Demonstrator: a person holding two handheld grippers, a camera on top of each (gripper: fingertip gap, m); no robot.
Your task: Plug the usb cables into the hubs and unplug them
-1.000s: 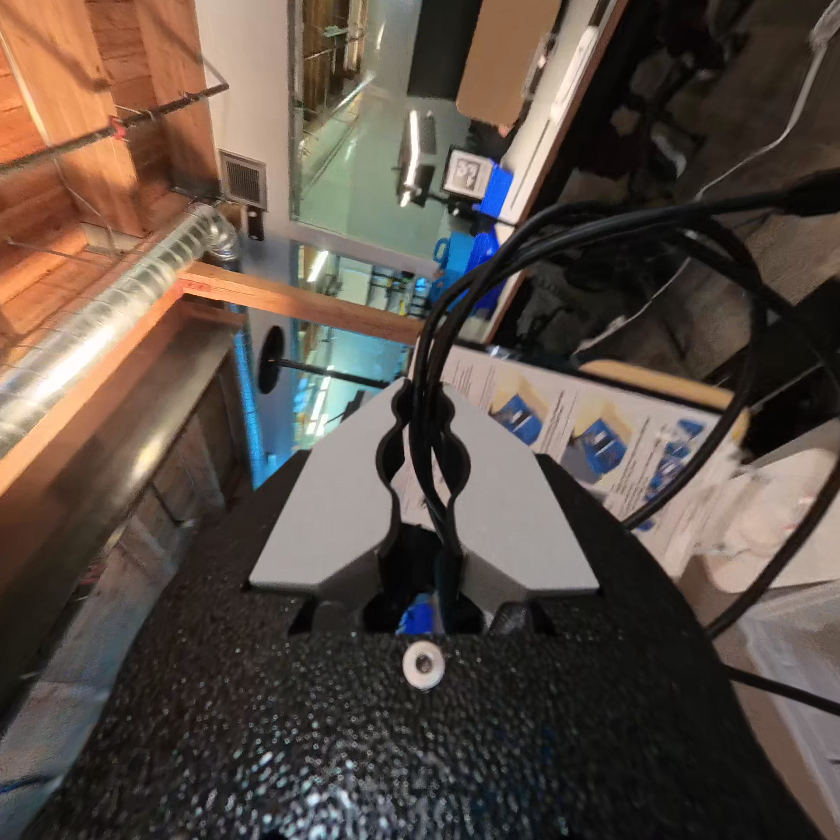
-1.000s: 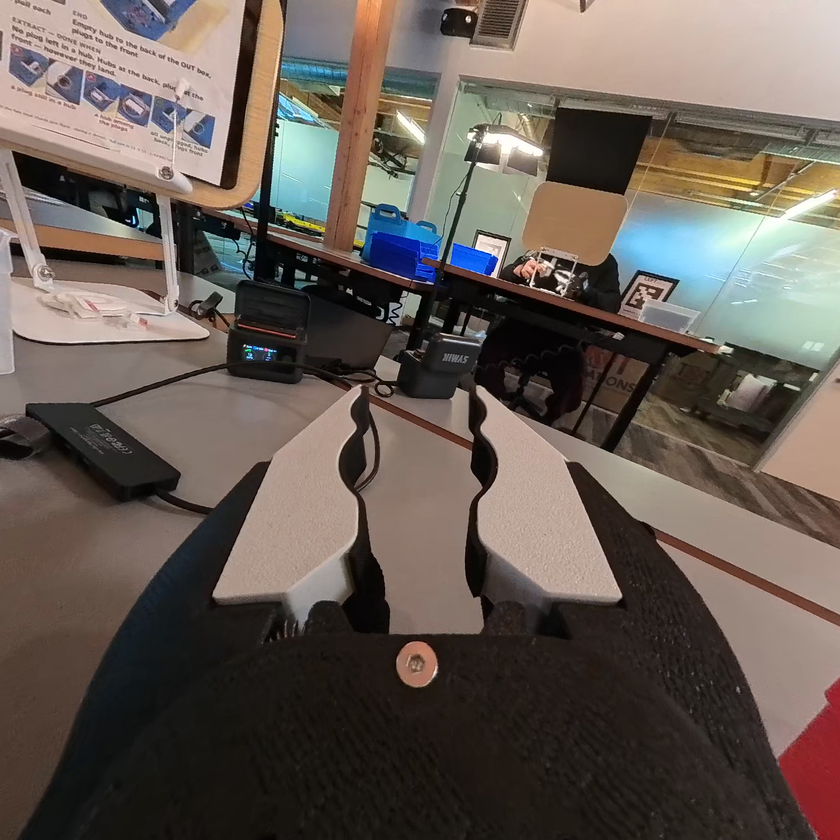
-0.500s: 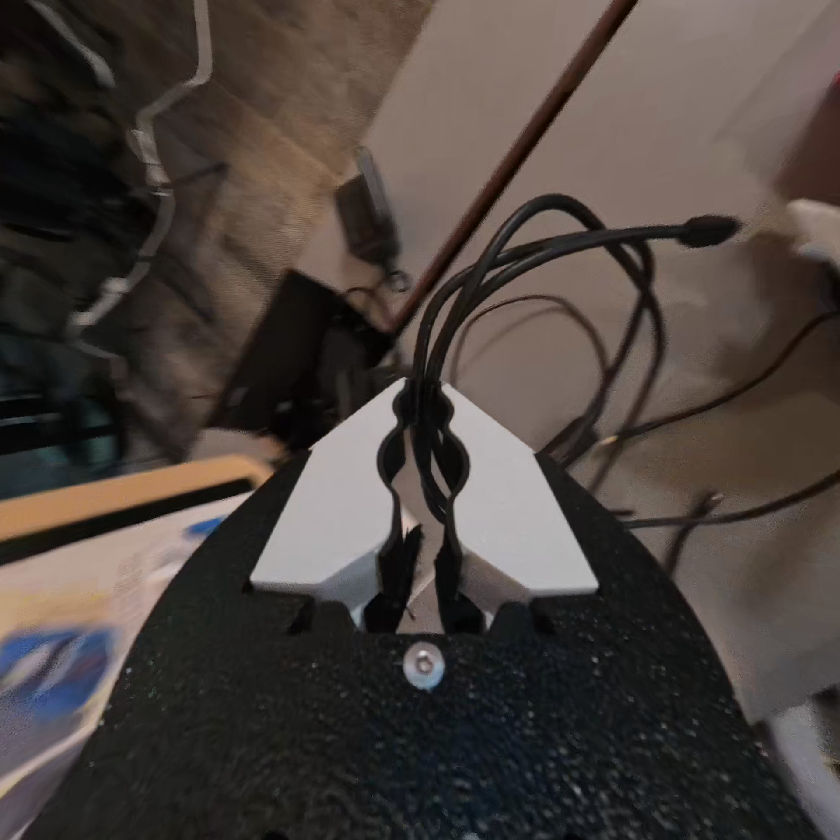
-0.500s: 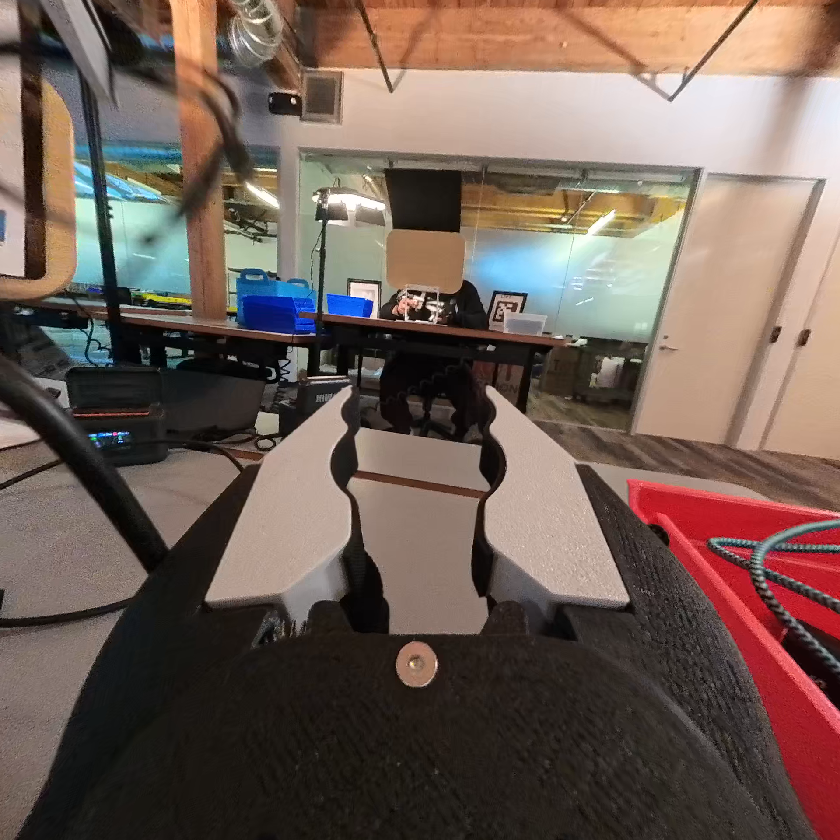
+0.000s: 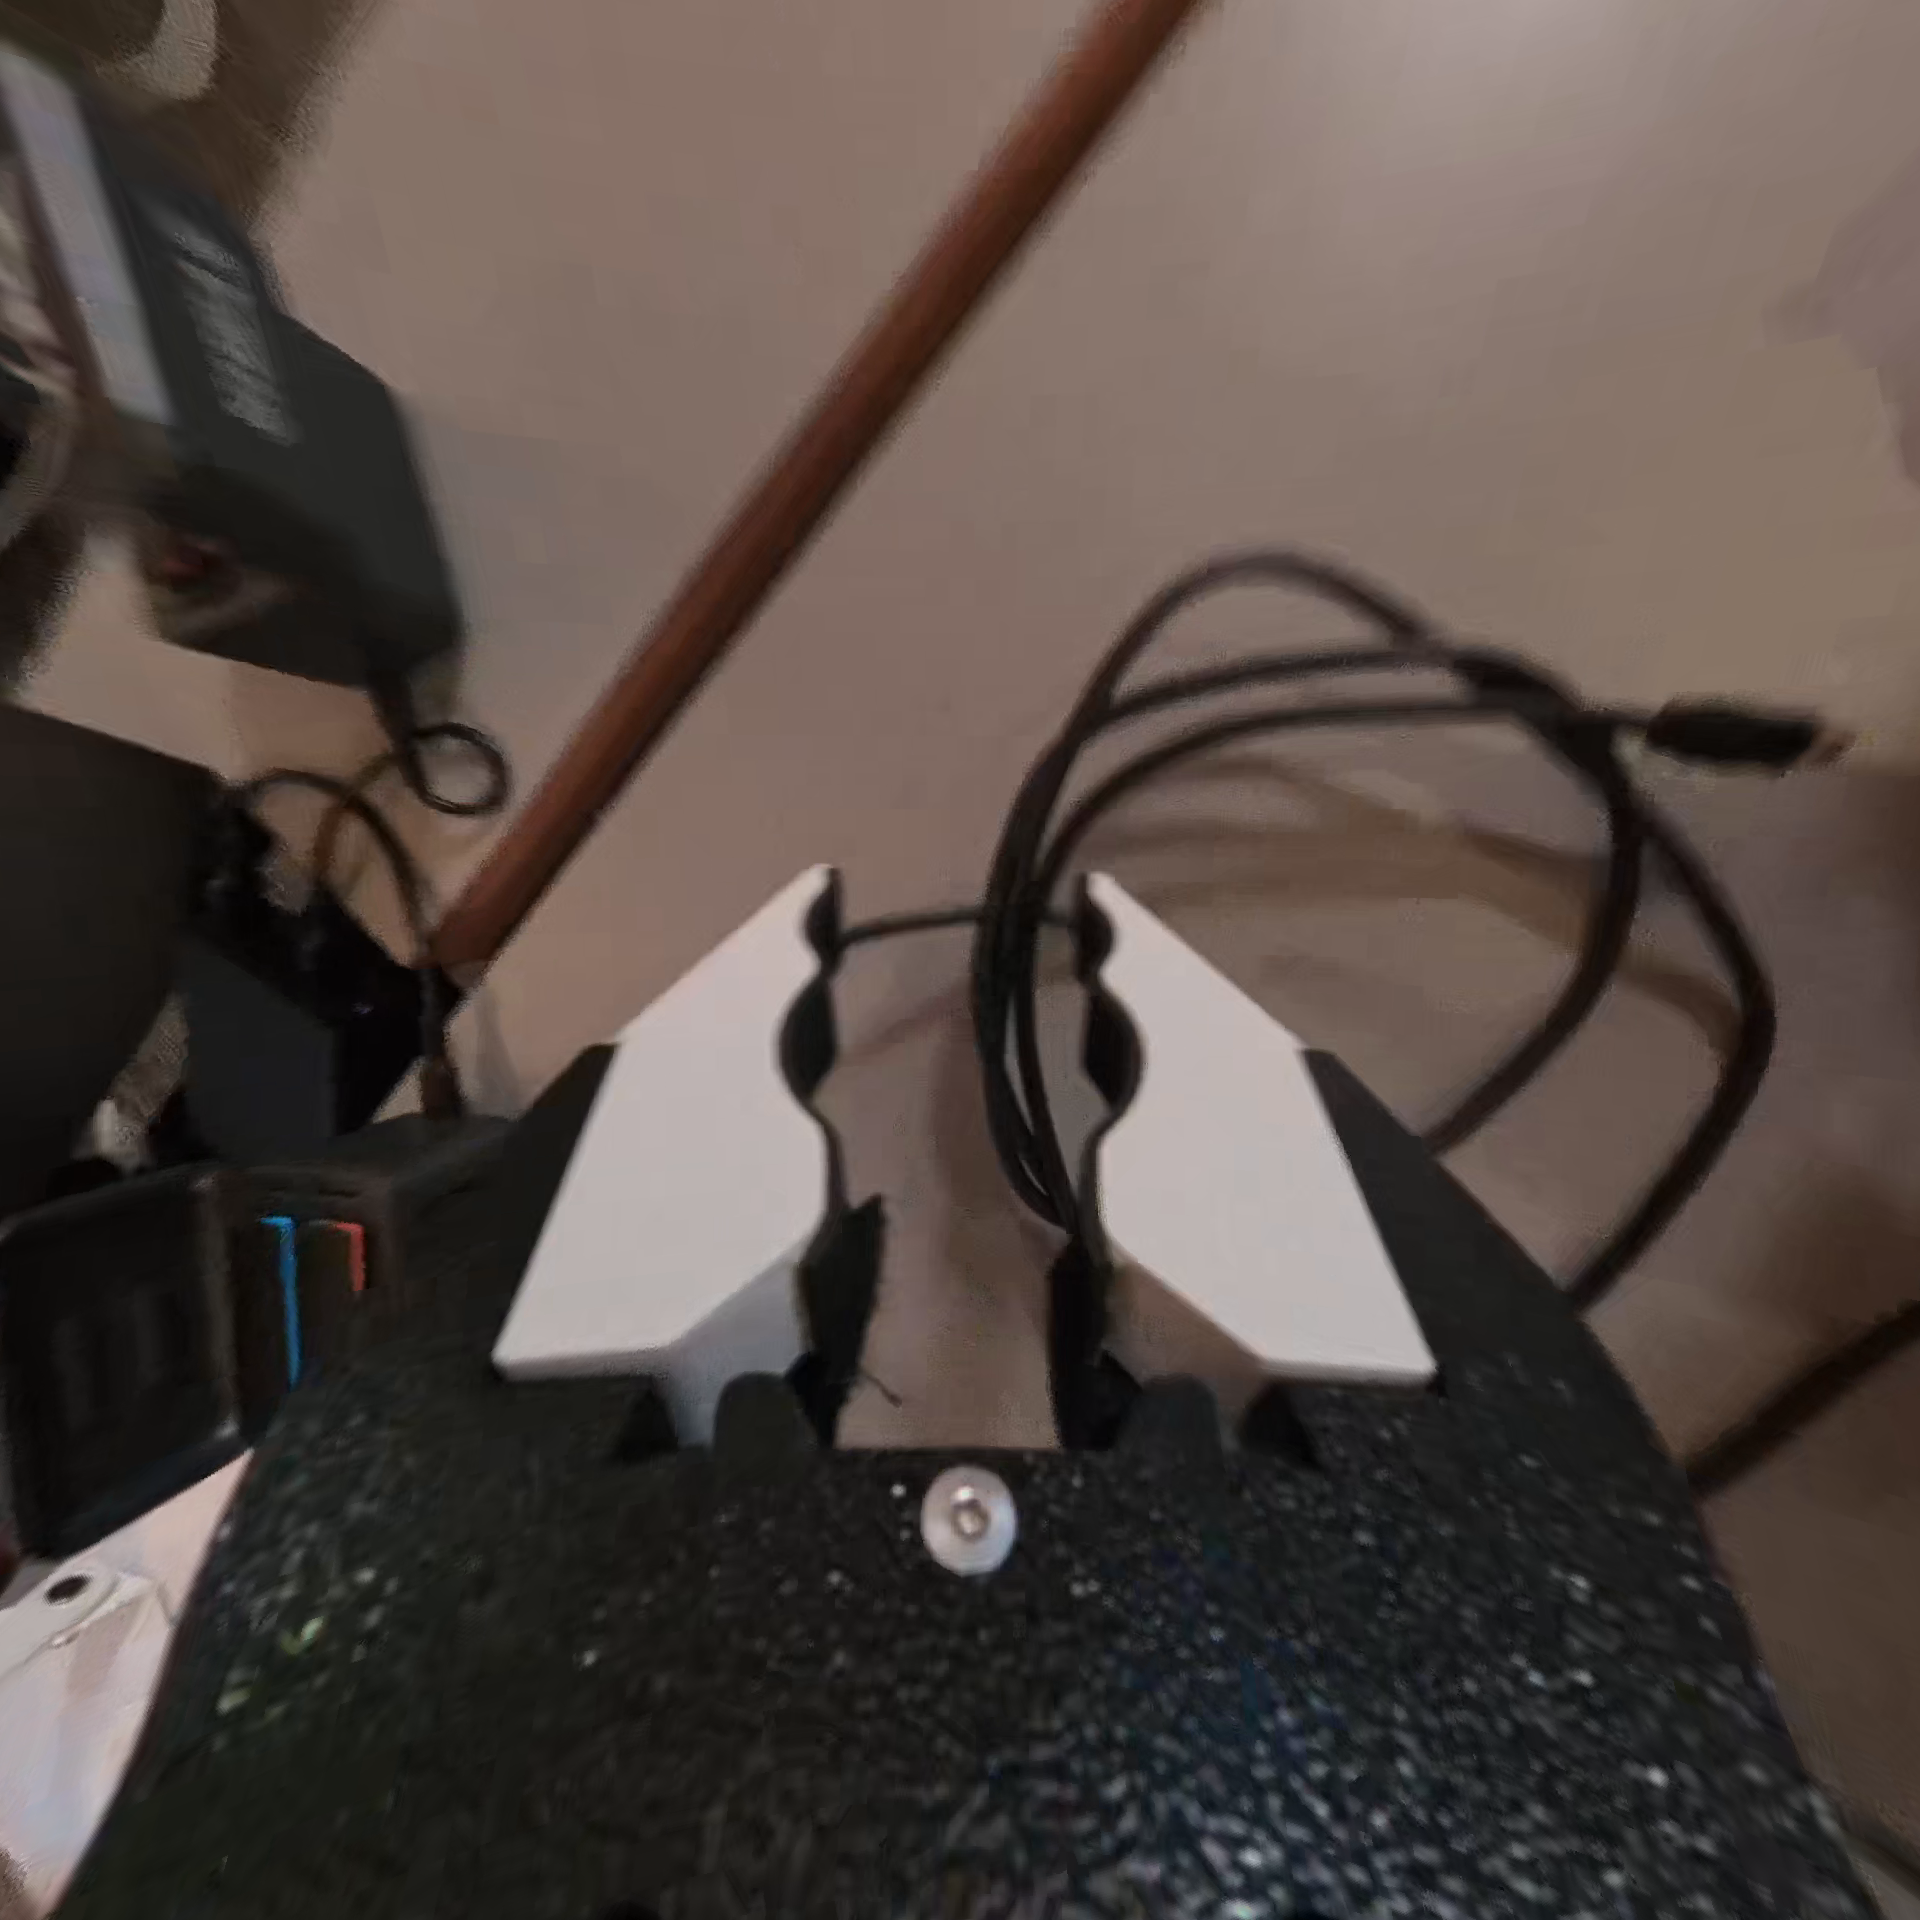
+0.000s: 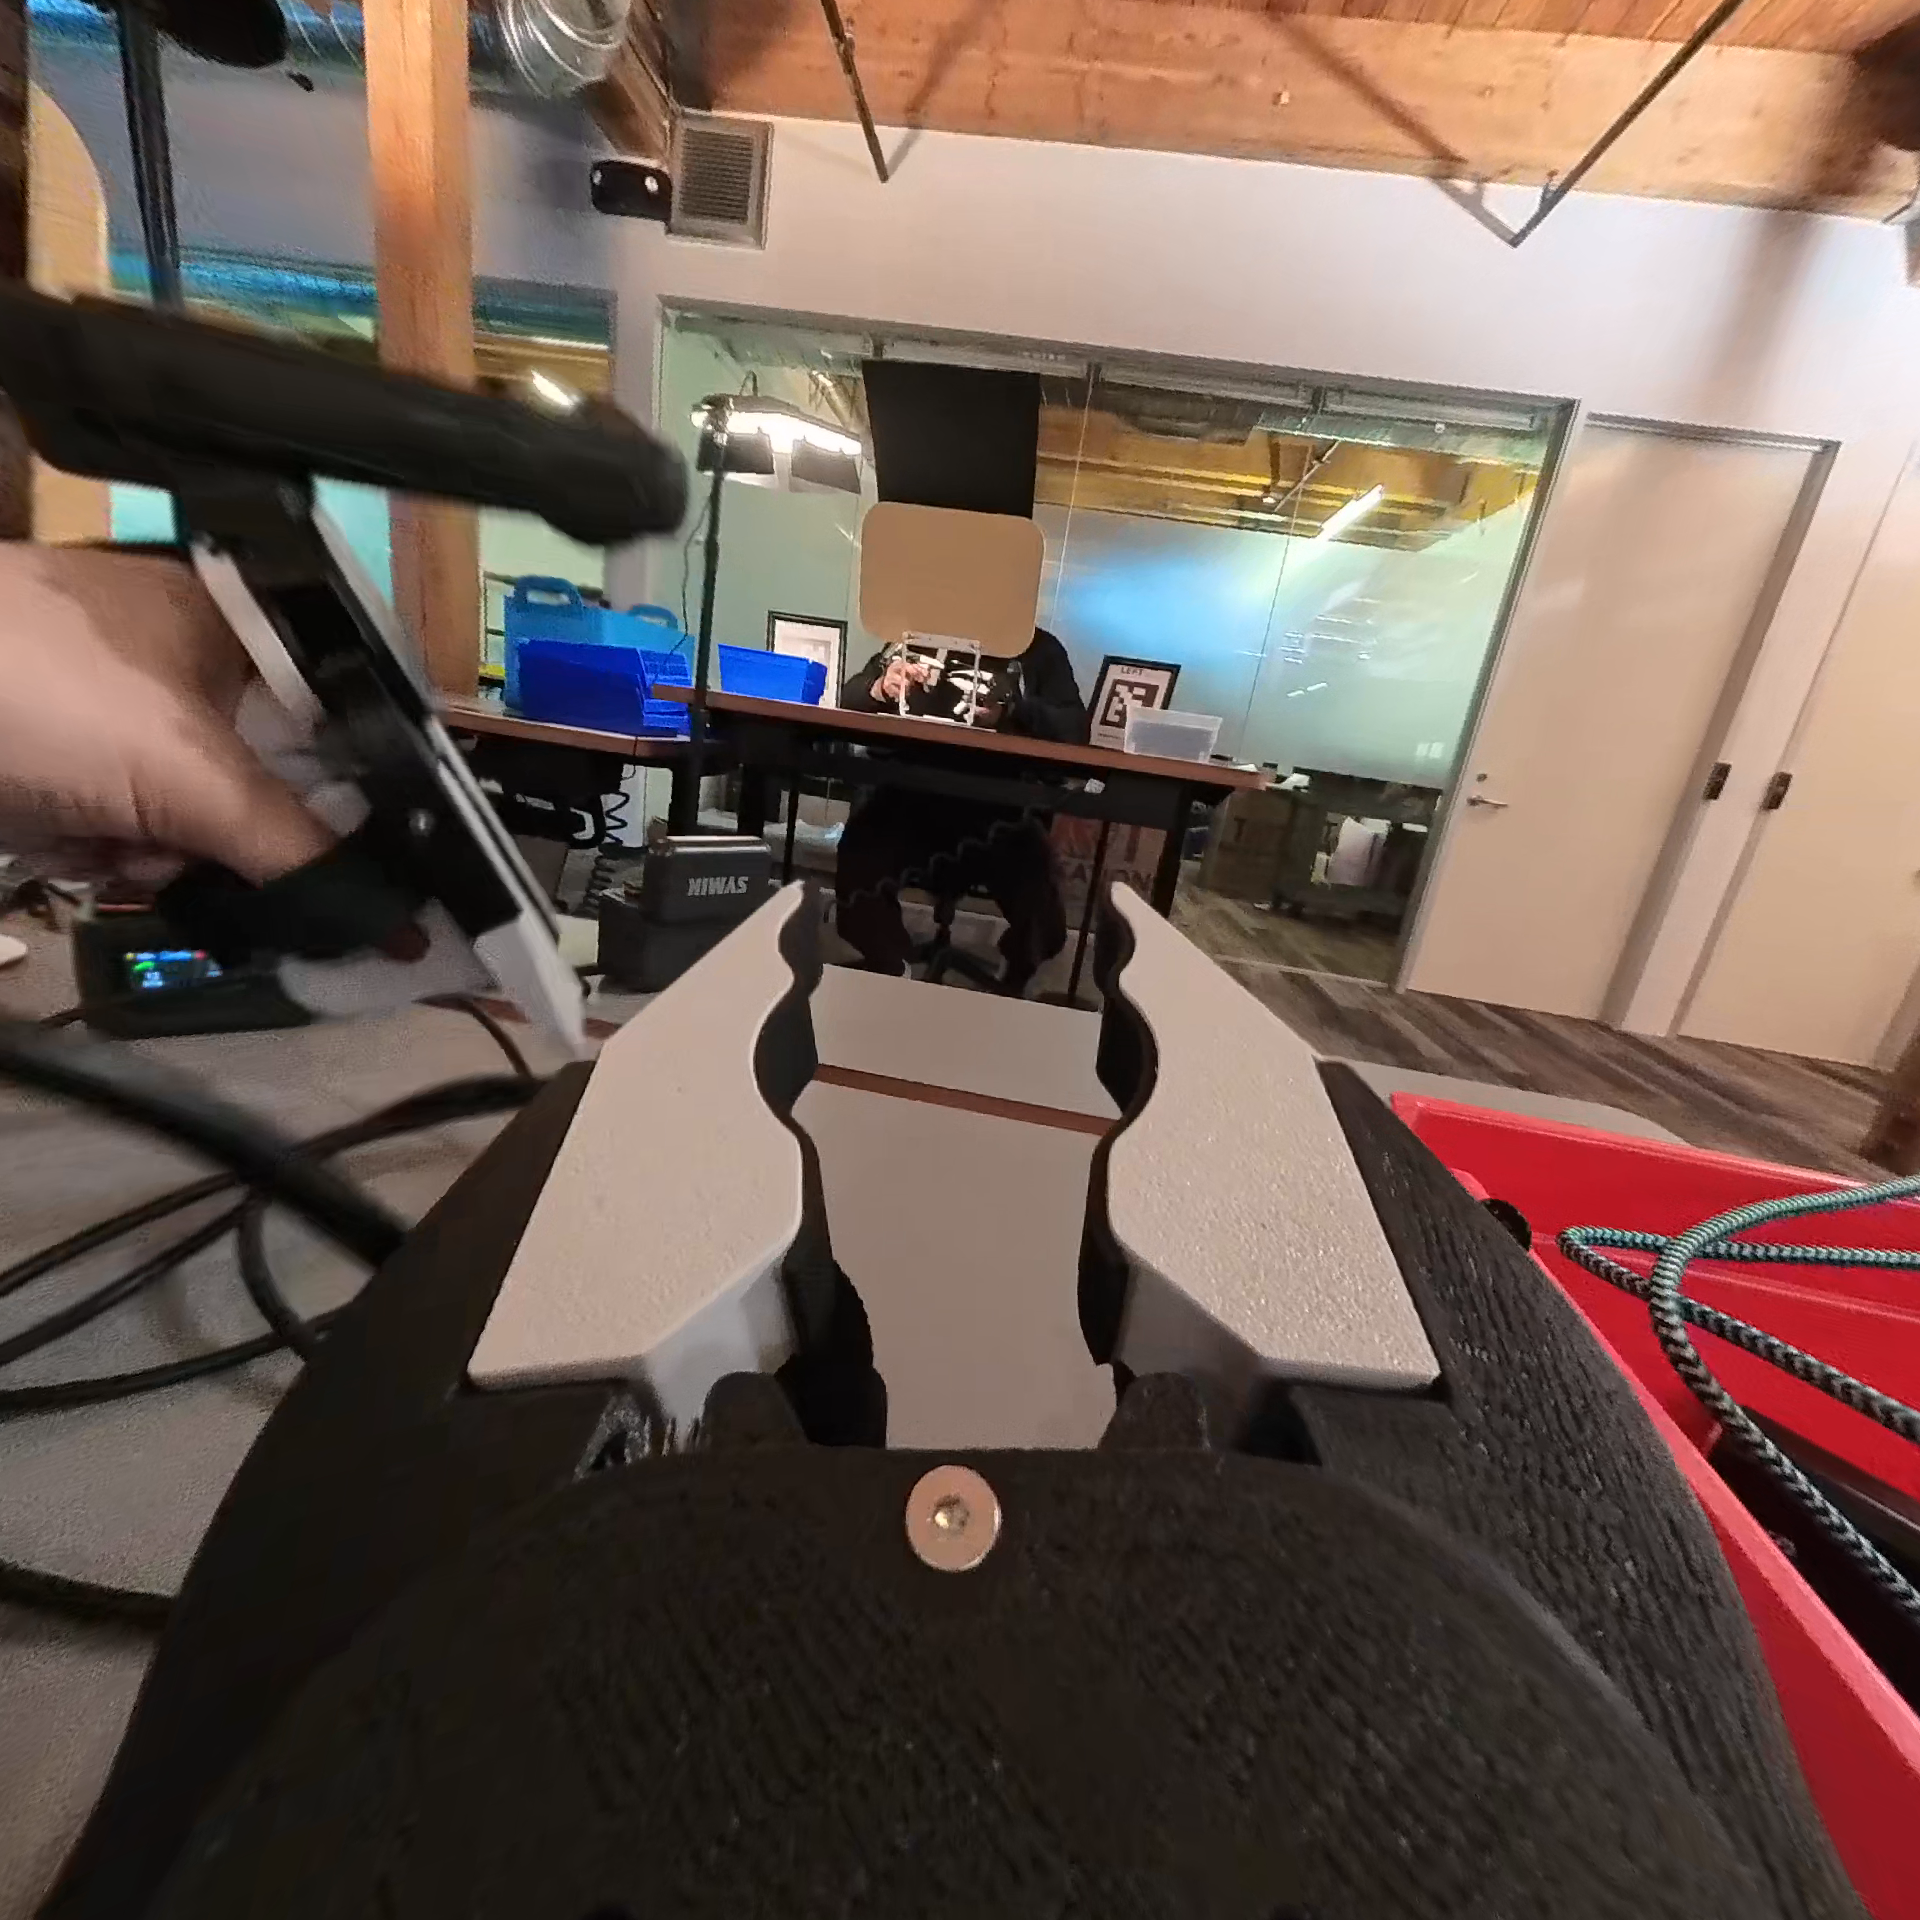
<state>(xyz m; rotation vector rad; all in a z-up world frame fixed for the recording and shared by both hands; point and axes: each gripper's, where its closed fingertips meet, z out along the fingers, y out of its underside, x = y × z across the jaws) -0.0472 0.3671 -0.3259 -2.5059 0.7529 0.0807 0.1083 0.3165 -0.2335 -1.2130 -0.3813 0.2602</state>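
Black usb cables (image 5: pixel 1023 1049) loose between parted left tongs (image 5: pixel 958 894).

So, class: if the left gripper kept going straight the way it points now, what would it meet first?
Probably the looped black cable bundle already running between the open left gripper's fingers, then the beige tabletop behind it; blur makes depth uncertain.

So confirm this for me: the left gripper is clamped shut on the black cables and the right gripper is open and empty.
Not quite. The left wrist view shows the left gripper open, the black cables running loose between its fingers. The right gripper is open and empty.
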